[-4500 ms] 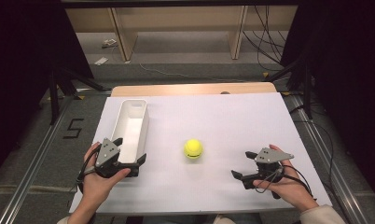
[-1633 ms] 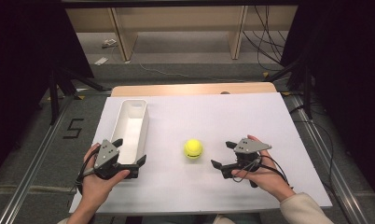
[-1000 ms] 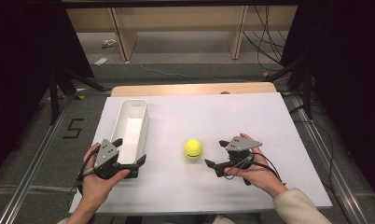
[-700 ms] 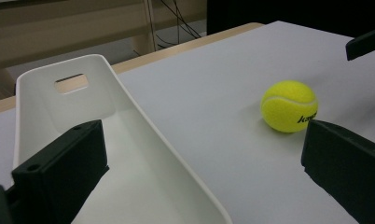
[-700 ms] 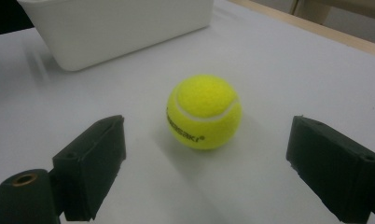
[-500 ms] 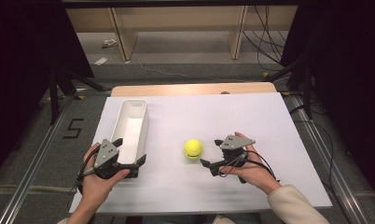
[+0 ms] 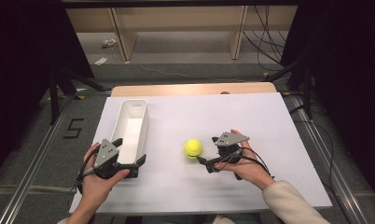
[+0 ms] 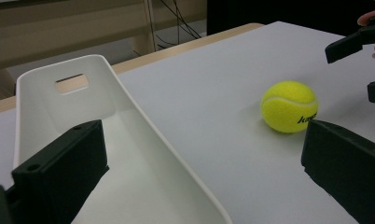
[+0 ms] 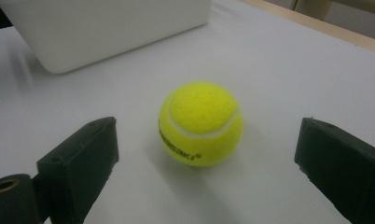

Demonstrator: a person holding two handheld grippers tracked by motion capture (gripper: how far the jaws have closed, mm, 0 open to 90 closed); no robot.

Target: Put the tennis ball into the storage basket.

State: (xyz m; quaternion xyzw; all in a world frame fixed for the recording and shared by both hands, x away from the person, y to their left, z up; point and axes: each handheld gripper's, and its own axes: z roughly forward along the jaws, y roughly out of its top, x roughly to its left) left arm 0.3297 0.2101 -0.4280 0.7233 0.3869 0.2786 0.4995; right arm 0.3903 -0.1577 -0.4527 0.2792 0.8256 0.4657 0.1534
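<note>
A white table (image 7: 288, 140) seen from above, with a person's two hands reaching in from the bottom edge, each holding a black two-jaw gripper.

A yellow ball (image 7: 193, 148) sits on the table near the middle, just left of the right gripper (image 7: 205, 157). In the right gripper view the ball (image 9: 200, 123) lies ahead of the jaws and centred on the gap between them, touching neither. The jaws stand wide apart and hold nothing; they have just been opening. Black lettering on the ball is partly turned away and cannot be read in full.

The left gripper (image 7: 129, 156) rests at the near end of a long white bin (image 7: 141, 122). Its jaws are spread wide, one inside the bin and one outside, straddling the bin's right wall (image 8: 143, 140); whether either jaw touches the wall cannot be told. The hand hides the bin's near end from above. In the left gripper view the bottom edge cuts off the bin's near end.

Compared with the earliest frame, the right gripper has travelled leftward from well apart to just beside the ball. The left gripper, ball and bin have stayed put.
</note>
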